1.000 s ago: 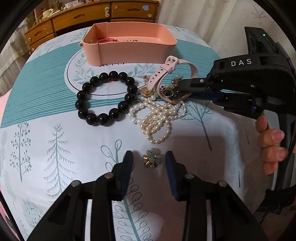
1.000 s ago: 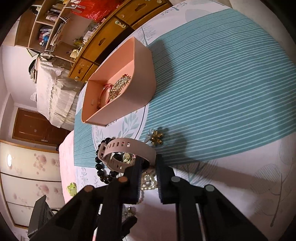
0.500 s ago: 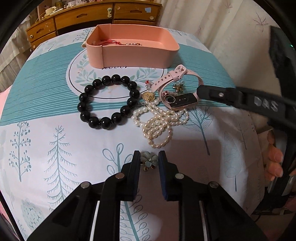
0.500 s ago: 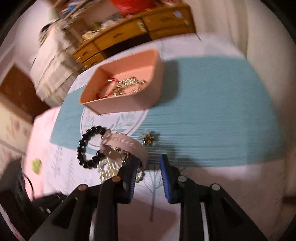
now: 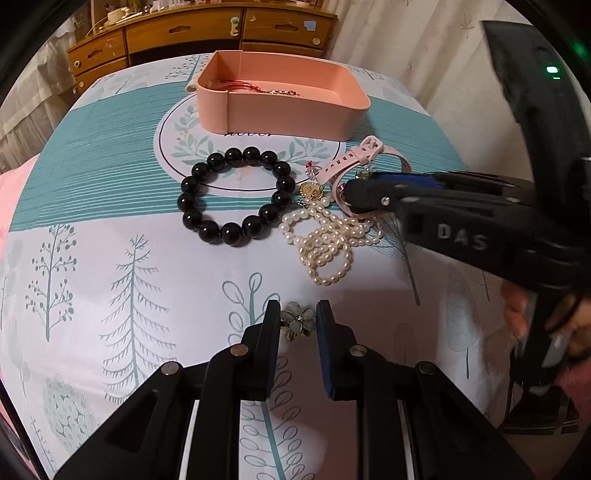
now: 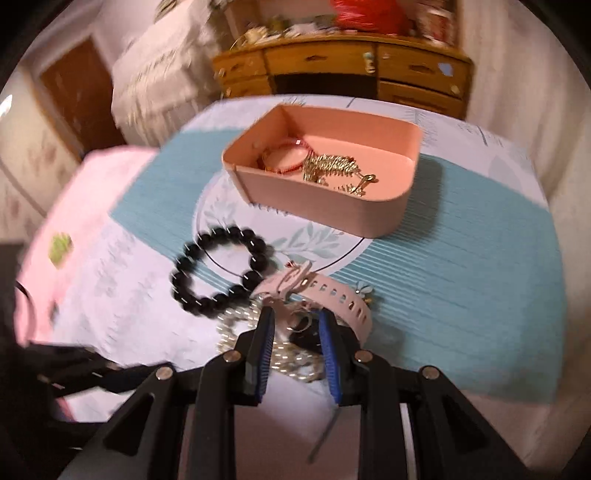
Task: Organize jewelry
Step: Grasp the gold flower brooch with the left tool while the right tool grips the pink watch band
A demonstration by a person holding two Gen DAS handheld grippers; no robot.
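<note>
My left gripper is shut on a pale flower brooch lying on the tablecloth. My right gripper is closed on the face of a pink watch, low over a heap of pearl strands; it also shows in the left wrist view. A black bead bracelet lies to the left of the pearls. A pink box at the back holds a red bangle and a gold chain.
A small gold pendant and a second flower brooch lie by the watch. A wooden dresser stands behind the table. The person's hand is at the right edge. A pink cloth lies left.
My left gripper closed in on the flower brooch. My right gripper swung round with the pink watch between its fingers; its view is now level and blurred.
</note>
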